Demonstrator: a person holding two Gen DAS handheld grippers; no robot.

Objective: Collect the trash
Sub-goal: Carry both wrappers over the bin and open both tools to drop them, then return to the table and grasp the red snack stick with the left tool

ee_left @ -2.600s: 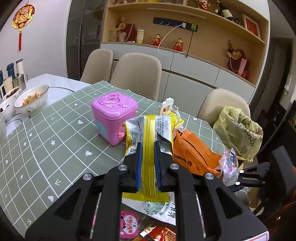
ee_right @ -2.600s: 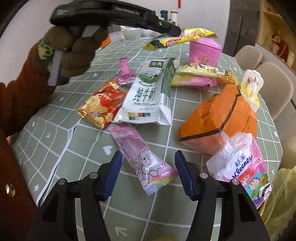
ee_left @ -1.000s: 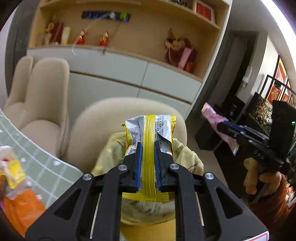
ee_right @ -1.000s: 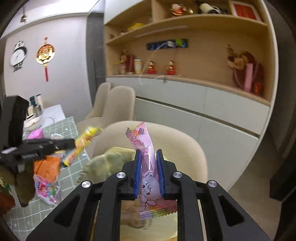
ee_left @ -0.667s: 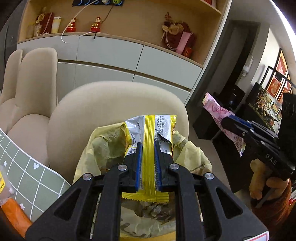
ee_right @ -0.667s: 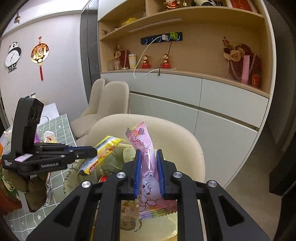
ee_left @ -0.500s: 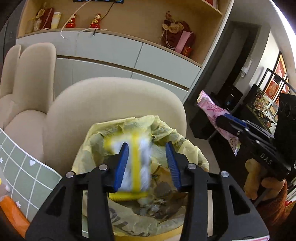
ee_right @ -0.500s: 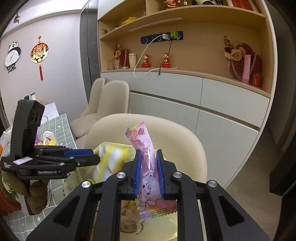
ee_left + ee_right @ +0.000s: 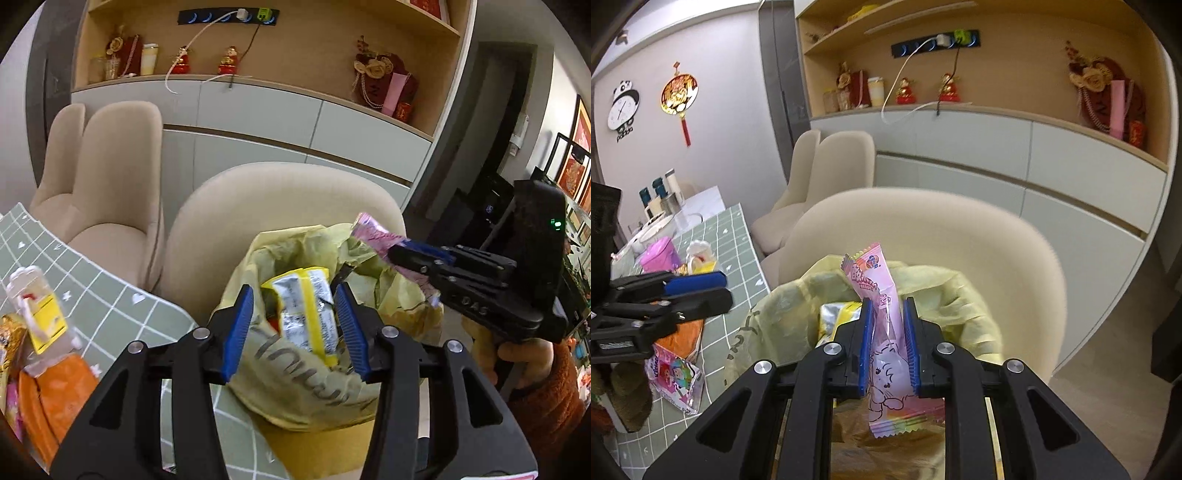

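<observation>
Inside the crumpled yellow plastic trash bag (image 9: 306, 395) on the beige chair (image 9: 280, 192) lies a silver-and-yellow snack wrapper (image 9: 306, 306), free between the left gripper (image 9: 295, 332)'s spread jaws. Just right, over the bag's mouth, the right gripper (image 9: 888, 343) stands clenched on a pink cartoon-printed candy wrapper (image 9: 882, 321). Left, a green checked tablecloth (image 9: 122, 314) carries more packets.

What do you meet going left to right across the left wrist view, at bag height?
Orange packet → yellow wrapper in the bag → pink wrapper → right tongs
</observation>
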